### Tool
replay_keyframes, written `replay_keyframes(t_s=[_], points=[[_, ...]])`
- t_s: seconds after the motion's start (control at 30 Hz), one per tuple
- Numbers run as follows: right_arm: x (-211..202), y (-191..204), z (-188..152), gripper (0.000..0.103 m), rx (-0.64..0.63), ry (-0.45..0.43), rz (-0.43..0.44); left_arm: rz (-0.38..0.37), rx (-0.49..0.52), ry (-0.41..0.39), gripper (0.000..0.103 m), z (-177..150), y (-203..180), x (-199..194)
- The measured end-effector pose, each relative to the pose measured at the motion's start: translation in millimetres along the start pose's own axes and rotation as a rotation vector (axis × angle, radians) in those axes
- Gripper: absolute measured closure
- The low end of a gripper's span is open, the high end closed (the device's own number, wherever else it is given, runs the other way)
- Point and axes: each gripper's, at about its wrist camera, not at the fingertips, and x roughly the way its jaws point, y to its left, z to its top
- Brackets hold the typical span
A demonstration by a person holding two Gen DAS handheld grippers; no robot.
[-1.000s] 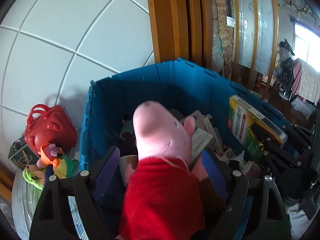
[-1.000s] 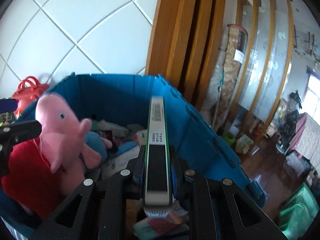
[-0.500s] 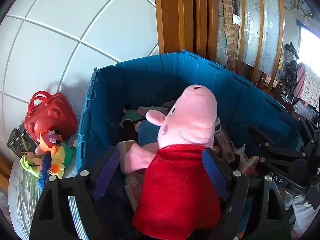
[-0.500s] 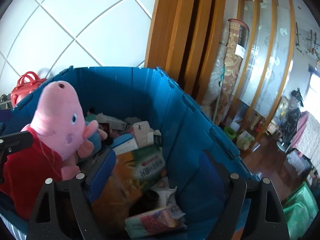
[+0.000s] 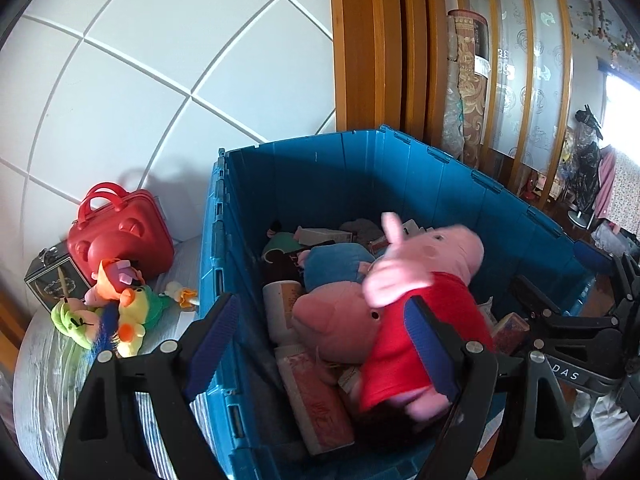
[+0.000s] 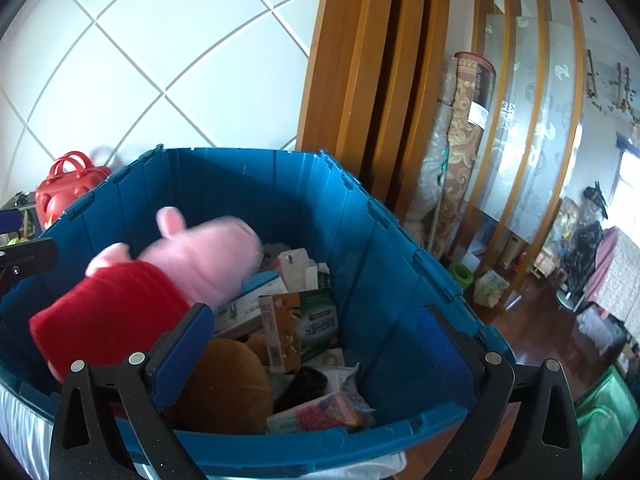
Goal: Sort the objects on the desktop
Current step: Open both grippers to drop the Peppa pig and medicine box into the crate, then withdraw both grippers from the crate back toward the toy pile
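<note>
Since a second ago your right gripper [image 6: 320, 356] is opening, empty, its flat box dropped into the blue crate [image 6: 404, 264]. Your left gripper [image 5: 324, 328] is spread too, and the pink pig plush [image 5: 416, 300] is tumbling off its right finger — it's probably landing crooked and hogging the room ahead.

Pink plush pig [image 6: 192, 256] tumbles blurred into blue crate [image 6: 360, 240].

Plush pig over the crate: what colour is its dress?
Red, on the pink plush pig above the blue crate; clearest in the left wrist view.

One blue crate [image 5: 320, 184], two pink pig plush toys [image 5: 424, 264], one red case [image 5: 120, 236], one orange-and-green box [image 6: 304, 326]
</note>
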Motion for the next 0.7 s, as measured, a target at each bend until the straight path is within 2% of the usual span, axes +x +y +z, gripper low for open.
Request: replay_keyframes(t_s=[0.47,0.7], points=[[-3.4,10.2,-7.1,0.001,-0.009,0.031,-0.003,-0.026,0.004,0.008,0.018,-15.2,1.4,-10.2],[-20.8,30.5,-0.5,0.0,-0.021,0.002,0.015,-0.023,-0.019,-0.02,0.018,-25.3,25.1,-27.3]])
